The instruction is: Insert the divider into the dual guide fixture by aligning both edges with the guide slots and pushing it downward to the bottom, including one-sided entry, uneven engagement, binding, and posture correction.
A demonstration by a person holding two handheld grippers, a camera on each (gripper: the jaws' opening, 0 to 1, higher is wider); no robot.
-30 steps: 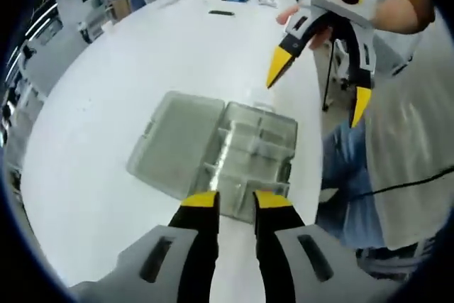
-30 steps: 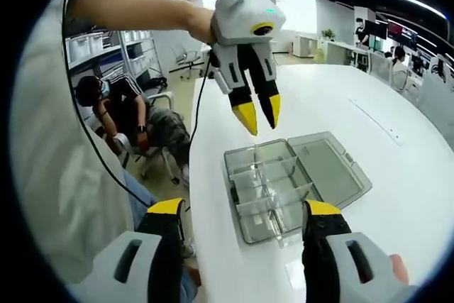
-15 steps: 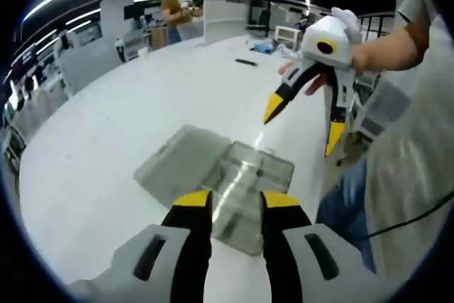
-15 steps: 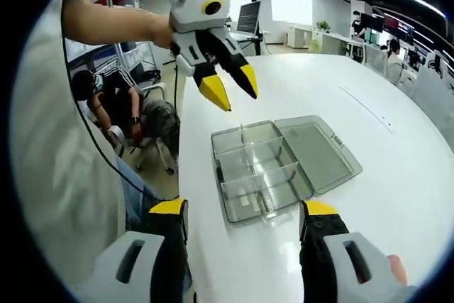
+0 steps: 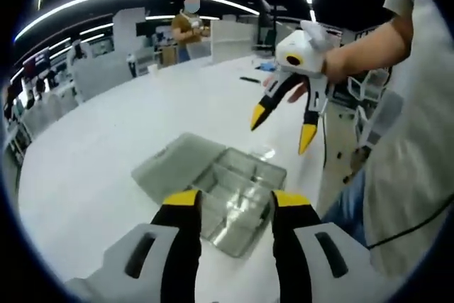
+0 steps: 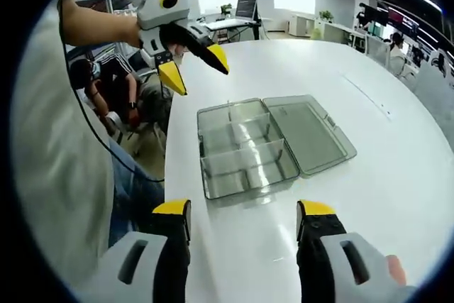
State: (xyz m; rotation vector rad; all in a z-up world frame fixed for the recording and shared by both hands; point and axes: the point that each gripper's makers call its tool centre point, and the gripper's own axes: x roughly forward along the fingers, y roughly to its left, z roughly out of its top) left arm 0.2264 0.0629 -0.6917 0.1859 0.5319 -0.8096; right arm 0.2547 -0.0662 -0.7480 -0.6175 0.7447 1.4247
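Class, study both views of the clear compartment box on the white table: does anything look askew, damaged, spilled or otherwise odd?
Nothing stands out. The clear box lies flat on the white table with its lid folded open beside it, the dividers inside standing straight. Both the left claw and the right claw hang open above it, holding nothing.

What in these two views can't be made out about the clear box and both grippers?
- Clear box, right gripper view: whether its dividers sit fully down is too small and glary to tell.
- Clear box, left gripper view: near edge hidden behind the left gripper.
- Loose divider: none distinguishable; both the left gripper and the right gripper are open, empty.
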